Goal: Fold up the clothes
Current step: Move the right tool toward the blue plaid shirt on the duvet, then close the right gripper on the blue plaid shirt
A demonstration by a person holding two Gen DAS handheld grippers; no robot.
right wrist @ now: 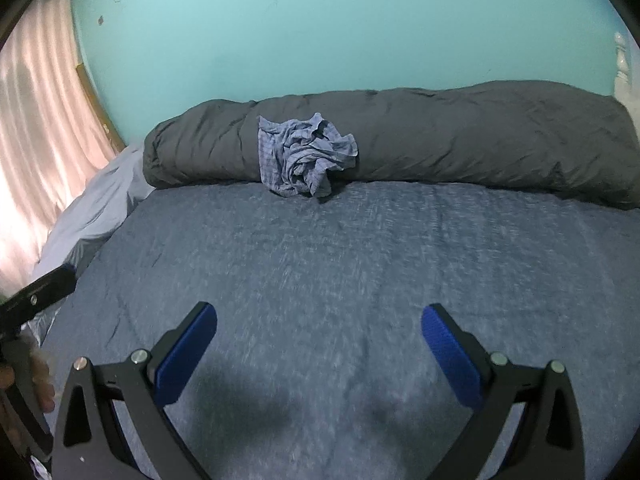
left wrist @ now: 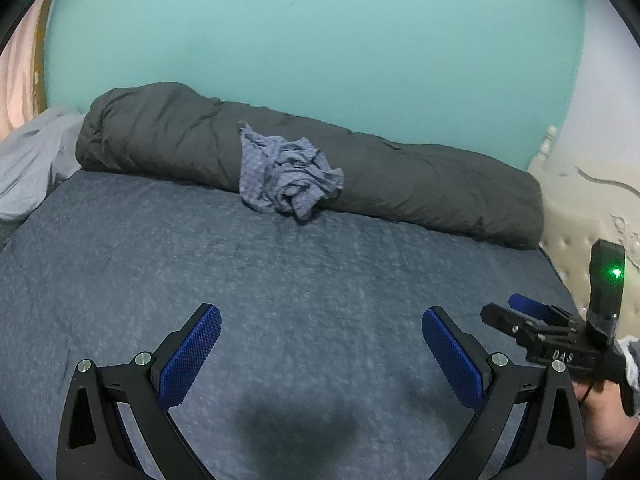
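A crumpled light-blue checked garment (left wrist: 290, 174) (right wrist: 306, 156) lies bunched at the far side of the bed, leaning against a rolled dark grey duvet (left wrist: 420, 184) (right wrist: 460, 136). My left gripper (left wrist: 322, 354) hovers open over the near part of the blue bedspread (left wrist: 200, 248), nothing between its blue pads. My right gripper (right wrist: 320, 354) is also open and empty, well short of the garment. In the left wrist view the right gripper (left wrist: 516, 312) shows at the right edge, with a green light on its body. Part of the left gripper (right wrist: 40, 292) shows at the left edge of the right wrist view.
A teal wall (left wrist: 312, 40) rises behind the duvet. A pale grey sheet (left wrist: 32, 164) (right wrist: 96, 208) is bunched at the bed's left side beside a pink curtain (right wrist: 36, 140). A cream tufted headboard (left wrist: 580, 208) stands at the right. A hand (left wrist: 600, 420) holds the right gripper.
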